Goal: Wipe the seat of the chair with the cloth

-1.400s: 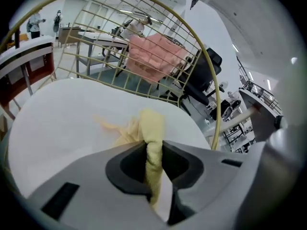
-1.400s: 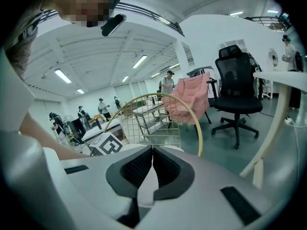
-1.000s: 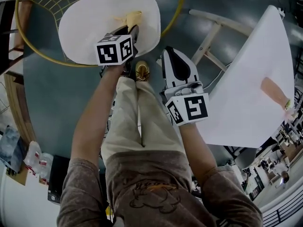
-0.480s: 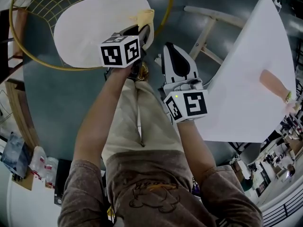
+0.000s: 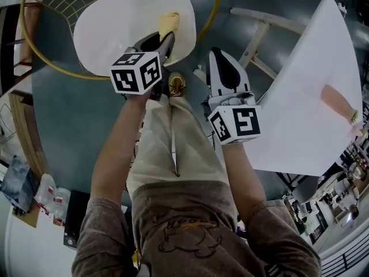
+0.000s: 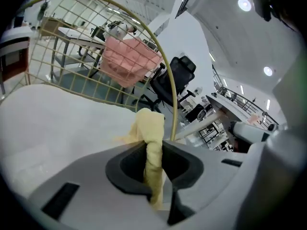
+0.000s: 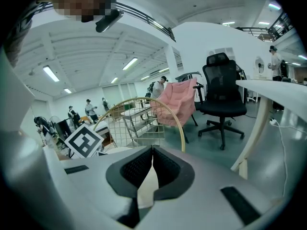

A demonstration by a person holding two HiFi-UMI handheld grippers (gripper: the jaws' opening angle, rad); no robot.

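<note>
The chair's white oval seat (image 5: 124, 25) lies inside a gold wire frame (image 5: 34, 56). A yellow cloth (image 5: 168, 23) rests on the seat's right part, near the rim. My left gripper (image 5: 166, 37) is shut on the cloth's near end. In the left gripper view the cloth (image 6: 151, 131) stands bunched between the jaws of the left gripper (image 6: 154, 146), with the seat (image 6: 53, 123) beneath. My right gripper (image 5: 218, 54) hangs over the floor to the right of the seat. In its own view the right gripper (image 7: 152, 151) is shut with nothing held.
A white table (image 5: 311, 103) slants along the right, on pale wooden legs (image 5: 253, 39). A pink fabric (image 6: 129, 59) hangs on the chair's wire back (image 6: 81, 51). A black office chair (image 7: 221, 97) stands beyond. The person's legs and gold shoe (image 5: 174, 85) are below the seat.
The left gripper swept the cloth out to the seat's right edge, then came back slightly inward. The right gripper stayed shut beside the seat.
</note>
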